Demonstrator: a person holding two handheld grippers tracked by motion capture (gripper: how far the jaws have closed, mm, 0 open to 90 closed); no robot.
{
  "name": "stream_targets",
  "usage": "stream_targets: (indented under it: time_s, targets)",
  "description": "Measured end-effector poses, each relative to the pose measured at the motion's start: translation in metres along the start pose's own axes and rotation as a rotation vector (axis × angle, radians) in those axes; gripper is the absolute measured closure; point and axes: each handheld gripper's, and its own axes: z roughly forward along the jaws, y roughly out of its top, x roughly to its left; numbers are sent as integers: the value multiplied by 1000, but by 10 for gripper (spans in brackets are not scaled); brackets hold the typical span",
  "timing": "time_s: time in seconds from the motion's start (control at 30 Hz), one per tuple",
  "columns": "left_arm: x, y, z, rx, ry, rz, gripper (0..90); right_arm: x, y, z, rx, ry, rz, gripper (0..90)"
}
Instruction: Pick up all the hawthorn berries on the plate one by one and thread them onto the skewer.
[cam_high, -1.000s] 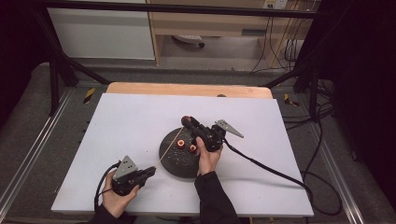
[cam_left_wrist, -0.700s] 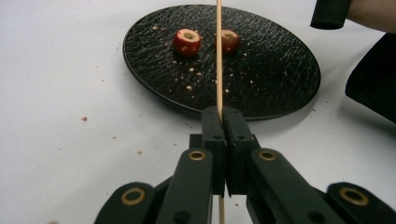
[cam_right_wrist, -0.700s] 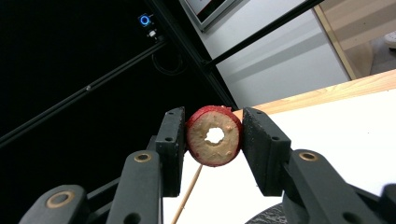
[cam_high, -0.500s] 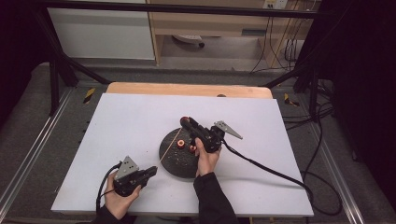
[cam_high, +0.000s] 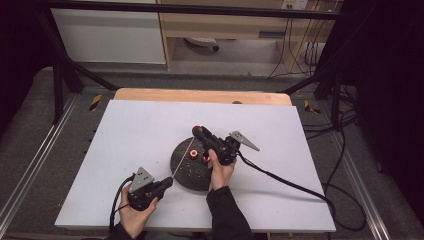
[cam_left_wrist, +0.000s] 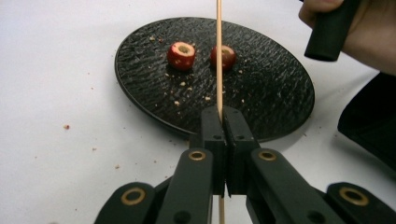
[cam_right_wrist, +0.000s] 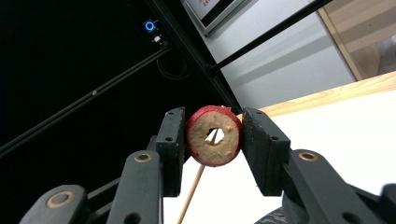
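Right gripper view, tongs (cam_right_wrist: 214, 135) clamping cored fruit slice (cam_right_wrist: 214, 136)

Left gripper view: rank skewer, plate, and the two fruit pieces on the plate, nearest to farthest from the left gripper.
1. Skewer: clamped in the left gripper.
2. Plate: near rim just beyond the jaws.
3. Two fruit pieces, left and right: side by side at the plate's far part, too close to call.

Your left tool (cam_high: 167, 183), clamped on the wooden skewer (cam_high: 182, 157), sits slightly nearer and lower-left on the counter (cam_high: 125, 130) than a second ago, so the skewer leans at a steeper slant. Its far tip now meets the hole of the red fruit ring (cam_right_wrist: 214, 135) pinched in your right tool (cam_high: 198, 131).
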Motion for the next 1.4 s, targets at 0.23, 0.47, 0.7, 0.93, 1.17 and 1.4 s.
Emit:
stream_targets:
  time_s: [0.23,0.47,0.7,0.93,1.17,1.4]
  targets:
    - [1,6,3,9,4,-4,887,2,-2,-2,17,7,-4,613]
    - [-1,17,10,9,-1,1,888,4,-1,-4,40,13,0,614]
    - [-3,30,15,10,3,21,888,7,-4,-8,66,25,-12,614]
    - [-1,40,21,13,-3,31,888,9,-7,-10,92,27,-23,613]
    - [-1,48,26,12,-5,37,888,11,-13,-12,121,32,-22,614]
    - [-1,55,33,1,-17,32,888,13,-20,-14,152,42,-30,614]
